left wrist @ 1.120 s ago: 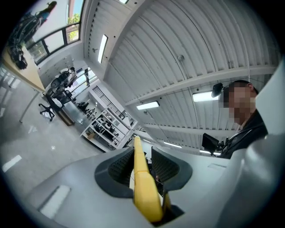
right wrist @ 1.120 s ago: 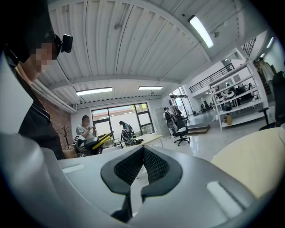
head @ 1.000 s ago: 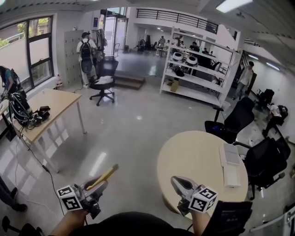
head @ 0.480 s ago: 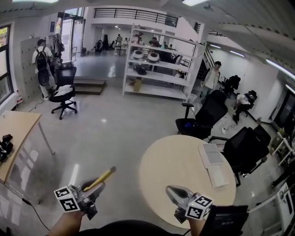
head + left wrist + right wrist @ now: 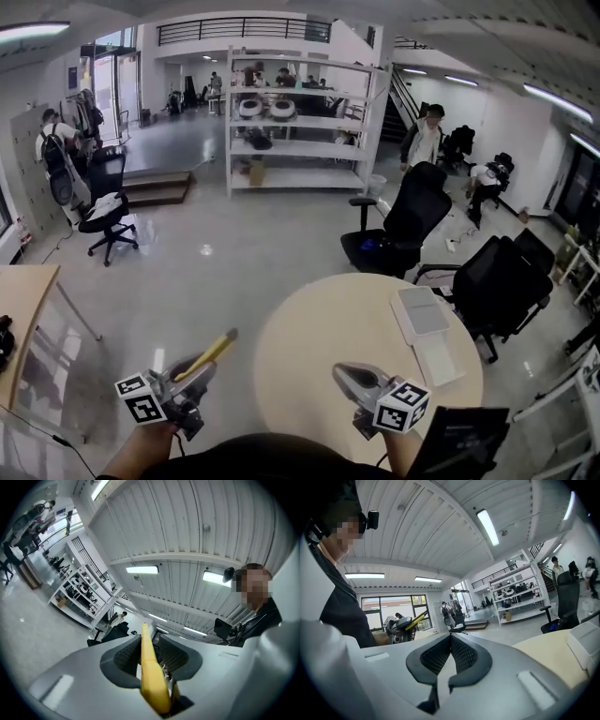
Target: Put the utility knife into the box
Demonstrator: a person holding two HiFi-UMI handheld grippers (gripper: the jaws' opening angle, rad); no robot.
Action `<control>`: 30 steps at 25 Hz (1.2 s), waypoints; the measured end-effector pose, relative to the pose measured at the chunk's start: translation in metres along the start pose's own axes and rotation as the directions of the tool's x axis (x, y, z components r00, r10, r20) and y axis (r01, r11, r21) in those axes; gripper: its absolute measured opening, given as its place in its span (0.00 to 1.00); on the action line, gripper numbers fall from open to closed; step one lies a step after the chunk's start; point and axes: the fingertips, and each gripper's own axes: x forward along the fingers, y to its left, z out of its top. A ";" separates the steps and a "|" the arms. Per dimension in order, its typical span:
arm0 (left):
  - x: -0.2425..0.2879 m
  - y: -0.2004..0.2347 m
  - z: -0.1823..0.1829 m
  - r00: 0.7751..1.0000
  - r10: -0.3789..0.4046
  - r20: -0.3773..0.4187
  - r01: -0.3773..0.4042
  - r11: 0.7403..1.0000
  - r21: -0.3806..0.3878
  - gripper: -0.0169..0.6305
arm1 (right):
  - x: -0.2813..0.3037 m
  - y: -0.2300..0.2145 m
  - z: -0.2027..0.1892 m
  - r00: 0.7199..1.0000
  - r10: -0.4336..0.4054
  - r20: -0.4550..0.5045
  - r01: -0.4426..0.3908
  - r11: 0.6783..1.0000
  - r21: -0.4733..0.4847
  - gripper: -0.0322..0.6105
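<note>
Utility knife (image 5: 152,679) clamped between left claw (image 5: 148,639) (tip protruding).

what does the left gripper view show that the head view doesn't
Only the left gripper view: the ribbed pads on either side of the yellow utility knife, seen close up along the blade body.
Only the head view: the round table with flat white items on it, the right gripper with nothing in it, and black office chairs.
Both: the left gripper shut on the knife, and the white shelving rack in the background.
</note>
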 end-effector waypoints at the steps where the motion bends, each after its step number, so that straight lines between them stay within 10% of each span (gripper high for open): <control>1: 0.011 0.001 -0.001 1.000 -0.004 -0.016 0.004 1.000 0.002 0.21 | -0.001 -0.006 0.000 1.000 0.000 0.006 0.000 1.000 0.002 0.07; 18: 0.146 0.083 -0.039 0.956 -0.189 -0.225 0.171 0.981 -0.097 0.21 | -0.009 -0.101 -0.022 0.972 -0.234 -0.005 0.234 0.969 0.086 0.07; 23: 0.229 0.137 -0.027 0.890 -0.334 -0.312 0.323 0.942 -0.088 0.21 | 0.001 -0.145 -0.014 0.908 -0.418 0.016 0.412 0.902 0.132 0.07; 30: 0.379 0.196 -0.019 0.732 -0.538 -0.418 0.565 0.822 -0.068 0.21 | 0.014 -0.210 0.004 0.752 -0.656 0.069 0.631 0.746 0.215 0.07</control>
